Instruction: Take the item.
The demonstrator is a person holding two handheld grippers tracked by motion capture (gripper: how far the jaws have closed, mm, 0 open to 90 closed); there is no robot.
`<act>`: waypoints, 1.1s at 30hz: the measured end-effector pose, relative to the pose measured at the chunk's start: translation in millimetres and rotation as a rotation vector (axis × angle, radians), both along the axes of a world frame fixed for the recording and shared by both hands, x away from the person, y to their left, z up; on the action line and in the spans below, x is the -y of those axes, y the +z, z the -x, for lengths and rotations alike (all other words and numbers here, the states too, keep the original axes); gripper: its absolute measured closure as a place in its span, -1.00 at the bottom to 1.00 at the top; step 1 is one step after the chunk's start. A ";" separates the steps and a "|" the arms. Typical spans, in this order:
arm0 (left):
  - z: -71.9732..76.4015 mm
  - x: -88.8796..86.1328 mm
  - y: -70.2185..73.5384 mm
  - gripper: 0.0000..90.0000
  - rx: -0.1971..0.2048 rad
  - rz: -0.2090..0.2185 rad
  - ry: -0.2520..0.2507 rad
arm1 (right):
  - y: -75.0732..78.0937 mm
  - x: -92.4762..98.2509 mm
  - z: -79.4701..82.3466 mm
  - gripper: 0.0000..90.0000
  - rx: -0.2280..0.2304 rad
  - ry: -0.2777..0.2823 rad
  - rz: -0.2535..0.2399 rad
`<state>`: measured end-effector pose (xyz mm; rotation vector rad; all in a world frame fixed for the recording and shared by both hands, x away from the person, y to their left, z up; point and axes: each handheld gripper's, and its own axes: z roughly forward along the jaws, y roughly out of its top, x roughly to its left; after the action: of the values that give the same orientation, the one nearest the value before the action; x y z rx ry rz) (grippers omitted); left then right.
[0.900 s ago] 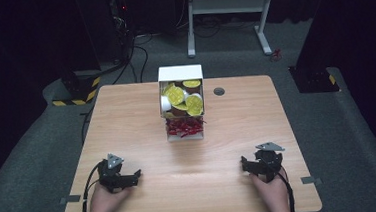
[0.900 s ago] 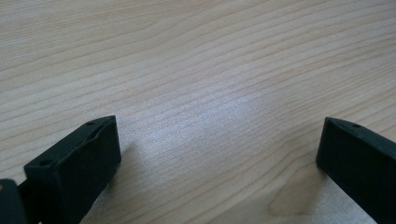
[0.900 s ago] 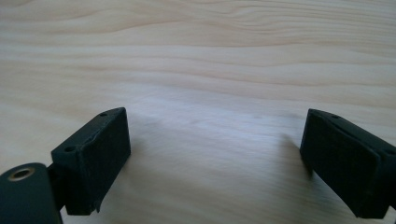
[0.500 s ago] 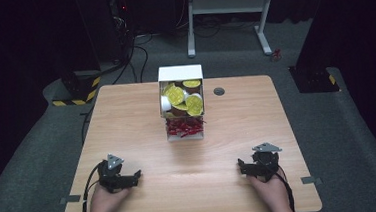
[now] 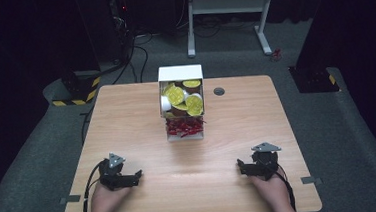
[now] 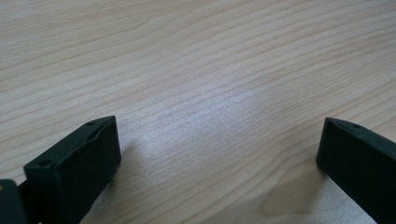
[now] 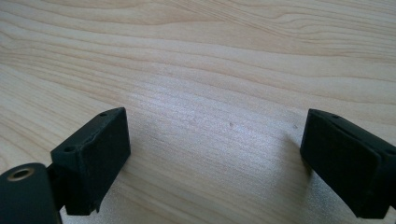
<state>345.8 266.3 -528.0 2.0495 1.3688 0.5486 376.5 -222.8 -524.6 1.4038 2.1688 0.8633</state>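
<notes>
Wood: the pale, grained table [image 5: 126, 115] carries everything here, and both grippers rest low on its near part.
Left gripper [image 5: 131, 177]: it sits at the near left of the table in the high view, held by the person's left hand [image 5: 105, 199], with the grey three-cornered plate on top and a black cable looping off its left side.
Left jaws: in the left gripper view the two black jaws stand wide apart, with nothing but bare wood grain between them.
Right gripper [image 5: 243, 166]: it sits at the near right of the table, held by the person's right hand [image 5: 272, 190], also topped by a grey plate, with its cable trailing toward the table's right edge.
Right jaws: in the right gripper view they are spread wide as well, bare wood between them, pressing on nothing.
White box [image 5: 180, 74]: it stands upright at the middle of the table's far half, well apart from both grippers and roughly midway between them left to right.
Upper compartment: it holds a heap of round capsules [image 5: 184, 98], several with yellow-gold tops and a few white or brown.
Lower compartment: it holds a tangle of small red pieces [image 5: 185, 127]; what they are is too small to tell.
Dark round fitting [image 5: 219, 91]: set in the tabletop just to the right of the box, apart from it.
</notes>
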 end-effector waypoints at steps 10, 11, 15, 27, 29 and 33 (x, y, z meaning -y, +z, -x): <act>-4.6 0.3 2.9 -0.99 -0.030 0.002 -0.013 | -0.2 0.2 1.1 -0.82 0.002 0.009 0.000; -4.9 0.0 4.2 -0.99 -0.029 0.022 -0.018 | -0.1 0.2 1.3 -0.82 0.002 0.009 0.001; -4.3 4.3 8.9 -0.99 -0.031 0.040 -0.023 | -0.1 0.3 1.3 -0.82 0.001 0.011 0.001; -1.6 22.9 31.3 -0.99 0.003 0.066 -0.063 | -0.1 0.1 1.2 -0.83 0.001 0.011 0.001; -1.2 24.7 34.6 -0.99 0.018 0.062 -0.072 | -0.1 0.2 1.2 -0.83 0.002 0.011 0.001; -1.4 28.4 39.6 -0.99 0.047 0.060 -0.091 | -0.1 0.2 1.0 -0.83 0.002 0.013 0.001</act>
<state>347.1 237.9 -488.5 2.0269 1.2432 0.5074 375.4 -223.0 -524.8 1.3900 2.1785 0.8682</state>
